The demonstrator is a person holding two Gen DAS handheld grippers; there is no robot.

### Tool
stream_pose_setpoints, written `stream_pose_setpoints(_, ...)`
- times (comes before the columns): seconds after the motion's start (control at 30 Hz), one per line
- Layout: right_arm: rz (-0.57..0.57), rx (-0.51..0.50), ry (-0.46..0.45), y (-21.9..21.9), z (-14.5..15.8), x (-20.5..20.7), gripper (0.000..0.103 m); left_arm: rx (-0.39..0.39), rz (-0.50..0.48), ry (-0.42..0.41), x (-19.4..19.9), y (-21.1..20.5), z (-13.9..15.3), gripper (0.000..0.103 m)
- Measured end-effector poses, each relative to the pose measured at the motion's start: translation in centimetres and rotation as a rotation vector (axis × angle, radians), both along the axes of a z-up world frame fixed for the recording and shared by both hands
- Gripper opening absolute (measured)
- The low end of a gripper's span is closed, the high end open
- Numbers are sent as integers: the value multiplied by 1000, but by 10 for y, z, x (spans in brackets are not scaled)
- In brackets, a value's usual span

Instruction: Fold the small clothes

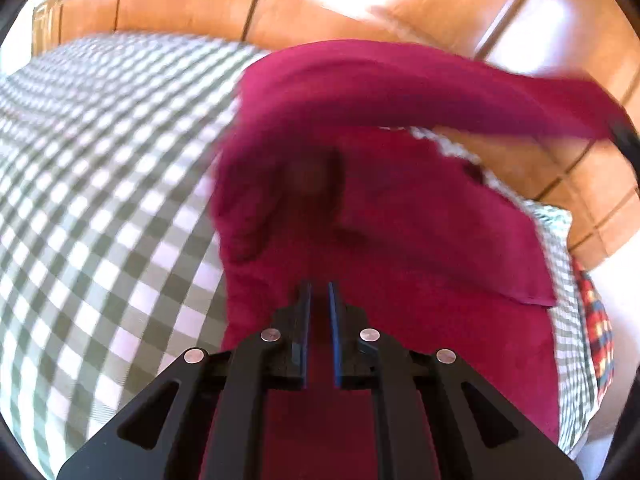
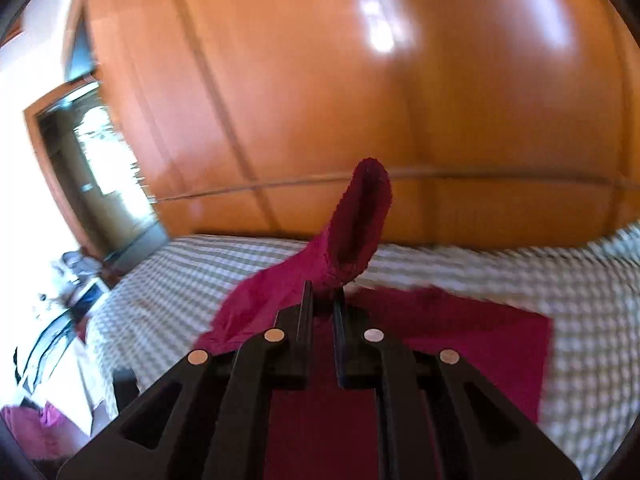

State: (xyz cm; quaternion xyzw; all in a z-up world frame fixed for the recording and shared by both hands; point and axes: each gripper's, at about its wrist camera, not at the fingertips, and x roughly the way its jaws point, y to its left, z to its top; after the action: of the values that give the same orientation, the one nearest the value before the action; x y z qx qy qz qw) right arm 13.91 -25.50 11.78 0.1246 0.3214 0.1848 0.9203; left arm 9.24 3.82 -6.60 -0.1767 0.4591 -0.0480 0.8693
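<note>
Mid-fold, by the look of it; magenta garment (image 1: pixel 400 240) lies partly flat on checked bedcover (image 1: pixel 100 200); right gripper (image 2: pixel 322 300) pinches one raised edge; left gripper (image 1: pixel 319 292) fingers nearly together above cloth, grip unclear; flattening remains.

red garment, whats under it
The checkered bedspread lies under the red garment, showing around its edges. What sits beneath the garment's middle is covered. The right gripper lifts one end clear.
</note>
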Motion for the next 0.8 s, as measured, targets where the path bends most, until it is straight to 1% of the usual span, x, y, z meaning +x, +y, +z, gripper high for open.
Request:
stream_pose_setpoints(0.03,-33,-8,35,-16,-16,-2,8,-5,8,12,1,-1,-4,7)
stream_pose_setpoints(0.07,-75,-22,88,-33,-39,-3,8,-16,22,16,1,1,-8,7)
stream_pose_setpoints(0.13,-128,-25,173,-53,-76,-1,8,-25,30,14,1,3,-9,7)
stream_pose_setpoints(0.2,-163,5,253,-71,-110,2,7,-7,24,16,0,1,-7,7)
stream_pose_setpoints(0.27,-178,60,298,-78,-135,1,7,21,10,15,-2,-2,-4,7)
stream_pose_setpoints(0.3,-173,98,303,-86,-139,-2,8,35,2,14,-4,-4,-3,7)
stream_pose_setpoints(0.33,-168,121,301,-83,-140,-3,8,53,-9,11,-6,-6,0,7)
stream_pose_setpoints(0.37,-163,155,293,-86,-142,-7,13,64,-19,7,-6,-7,3,7)
stream_pose_setpoints(0.4,-165,180,290,-91,-143,-13,15,78,-34,-5,-9,-8,8,7)
stream_pose_setpoints(0.47,-187,246,280,-102,-145,-19,58,93,-66,-38,-13,-11,17,7)
stream_pose_setpoints(0.5,-196,260,279,-119,-147,-18,57,97,-78,-58,-16,-13,22,7)
stream_pose_setpoints(0.57,-215,288,293,-127,-148,-16,54,95,-90,-88,-17,-18,32,7)
stream_pose_setpoints(0.6,-230,294,299,-130,-143,-11,52,86,-95,-107,-18,-19,38,7)
stream_pose_setpoints(0.63,-237,288,303,-131,-142,-8,47,79,-99,-129,-16,-22,44,7)
stream_pose_setpoints(0.67,-246,272,306,-131,-140,-4,34,77,-102,-143,-13,-25,49,7)
stream_pose_setpoints(0.7,-264,238,316,-128,-139,0,22,78,-108,-153,-10,-29,53,7)
stream_pose_setpoints(0.73,-276,216,321,-125,-138,4,7,83,-112,-157,-6,-31,54,7)
stream_pose_setpoints(0.8,-288,191,293,-120,-129,4,7,99,-133,-144,5,-38,51,7)
